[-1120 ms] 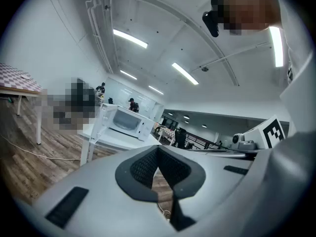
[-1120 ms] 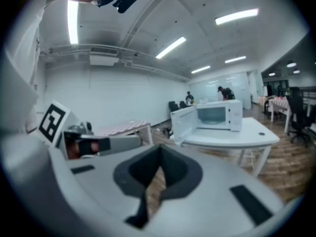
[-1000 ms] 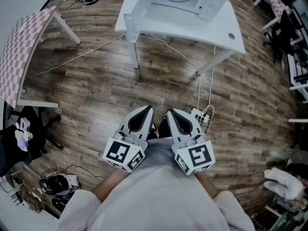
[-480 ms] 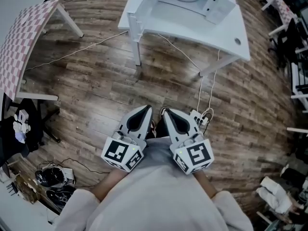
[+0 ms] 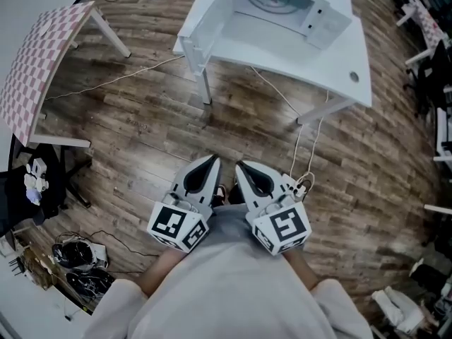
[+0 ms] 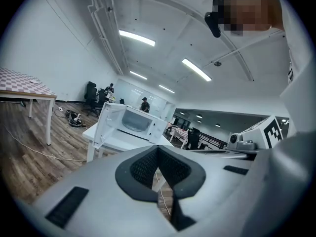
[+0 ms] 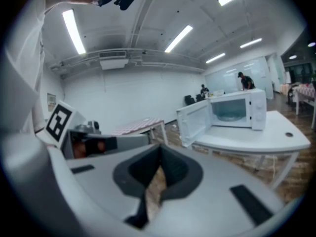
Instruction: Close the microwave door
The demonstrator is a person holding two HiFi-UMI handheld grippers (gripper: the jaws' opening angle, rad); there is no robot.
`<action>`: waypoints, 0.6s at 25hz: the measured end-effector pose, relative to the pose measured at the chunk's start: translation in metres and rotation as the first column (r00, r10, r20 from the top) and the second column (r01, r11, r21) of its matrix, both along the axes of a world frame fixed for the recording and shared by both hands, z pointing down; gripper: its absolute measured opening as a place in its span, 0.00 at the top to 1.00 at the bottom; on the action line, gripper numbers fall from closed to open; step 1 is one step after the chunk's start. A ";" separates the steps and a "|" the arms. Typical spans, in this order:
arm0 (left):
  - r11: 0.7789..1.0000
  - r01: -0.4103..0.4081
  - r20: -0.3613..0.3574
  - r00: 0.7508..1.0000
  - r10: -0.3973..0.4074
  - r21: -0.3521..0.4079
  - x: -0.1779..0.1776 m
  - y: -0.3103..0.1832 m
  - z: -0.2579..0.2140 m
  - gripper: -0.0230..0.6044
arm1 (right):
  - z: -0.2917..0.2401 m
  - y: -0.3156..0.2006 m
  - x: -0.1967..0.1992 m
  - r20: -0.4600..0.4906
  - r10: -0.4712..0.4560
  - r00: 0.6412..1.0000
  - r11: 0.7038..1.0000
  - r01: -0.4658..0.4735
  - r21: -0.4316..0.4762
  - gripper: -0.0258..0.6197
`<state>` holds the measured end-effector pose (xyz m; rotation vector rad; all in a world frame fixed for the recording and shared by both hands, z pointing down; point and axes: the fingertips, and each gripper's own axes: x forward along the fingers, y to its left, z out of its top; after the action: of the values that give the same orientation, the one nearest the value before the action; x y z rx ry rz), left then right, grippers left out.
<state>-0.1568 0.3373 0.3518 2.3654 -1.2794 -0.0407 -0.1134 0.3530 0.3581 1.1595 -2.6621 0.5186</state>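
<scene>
In the head view, we see the left hand-held gripper (image 5: pixel 211 163) and the right hand-held gripper (image 5: pixel 244 168) held side by side close to the person's body, above the wooden floor (image 5: pixel 141 133), both pointing forward. Each one tapers to a closed tip and carries nothing. The microwave (image 5: pixel 296 6) stands on a white worktop (image 5: pixel 332 55) at the top of the view, well apart from both hand-held grippers. Its door (image 5: pixel 205 23) is swung wide open to the left, and the round plate inside shows. A checked table (image 5: pixel 42 62) stands at the left, and a power strip (image 5: pixel 302 186) lies on the floor just beside the right hand-held gripper. In the left gripper view, we see the left hand-held gripper (image 6: pixel 158 149) with its dark pads meeting at the far end and nothing between them; only floor shows through the narrow slit nearer the camera. Beyond it the microwave (image 6: pixel 140 122) sits on the worktop (image 6: pixel 123 143) with the door (image 6: pixel 106 125) standing open. In the right gripper view, the right hand-held gripper (image 7: pixel 159 149) has its jaws together in the same way, empty. The microwave (image 7: pixel 237 110) is ahead and to the right on the worktop (image 7: pixel 256 137), with the door (image 7: pixel 195 122) hanging open toward us.
</scene>
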 end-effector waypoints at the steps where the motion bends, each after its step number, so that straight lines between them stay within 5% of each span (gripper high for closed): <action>1: 1.000 0.007 -0.003 1.000 -0.007 -0.002 0.004 -0.005 -0.001 0.94 | 0.000 -0.005 0.005 0.001 -0.007 1.000 1.000 0.007 -0.002 0.92; 15: 0.991 0.133 0.057 0.990 -0.132 -0.016 0.028 -0.049 -0.015 0.94 | -0.007 -0.045 0.042 0.109 -0.113 0.988 0.993 0.114 -0.002 0.92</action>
<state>-0.1290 0.2881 0.3371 2.2762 -1.4550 -0.0031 -0.0713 0.3077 0.3510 0.9967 -2.7957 0.5877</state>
